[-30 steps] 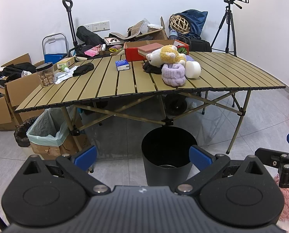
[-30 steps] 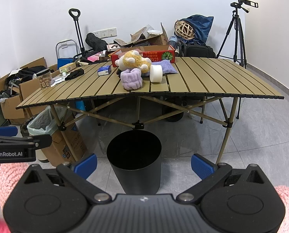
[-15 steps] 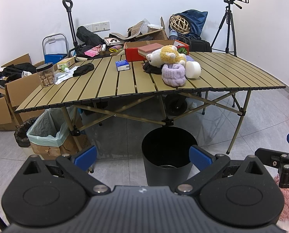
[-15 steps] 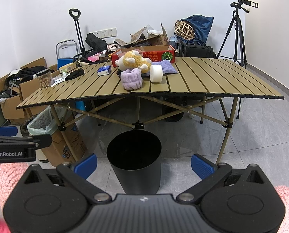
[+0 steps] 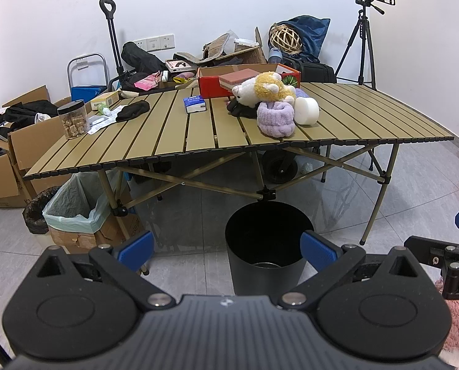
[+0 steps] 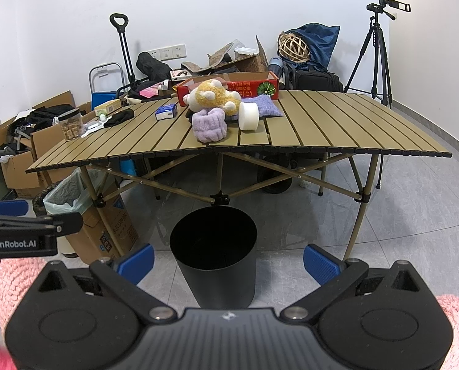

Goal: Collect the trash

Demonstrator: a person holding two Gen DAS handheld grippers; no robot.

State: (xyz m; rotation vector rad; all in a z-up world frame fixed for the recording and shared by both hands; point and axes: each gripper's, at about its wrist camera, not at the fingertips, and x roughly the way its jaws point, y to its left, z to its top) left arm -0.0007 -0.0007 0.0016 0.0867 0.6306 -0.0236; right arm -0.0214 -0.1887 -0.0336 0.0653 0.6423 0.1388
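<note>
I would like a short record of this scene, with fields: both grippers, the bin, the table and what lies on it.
left gripper: open, holds nothing
right gripper: open, holds nothing
black bin: upright on the floor, in front of the table
folding table: slatted top
on the table: plush toy, purple cloth, white roll, blue tissue pack, black cloth, snack jar

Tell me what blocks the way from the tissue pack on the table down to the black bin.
Nothing visible does. The tissue pack lies clear on the table; the bin stands open-topped on the floor before the table's near edge.
</note>
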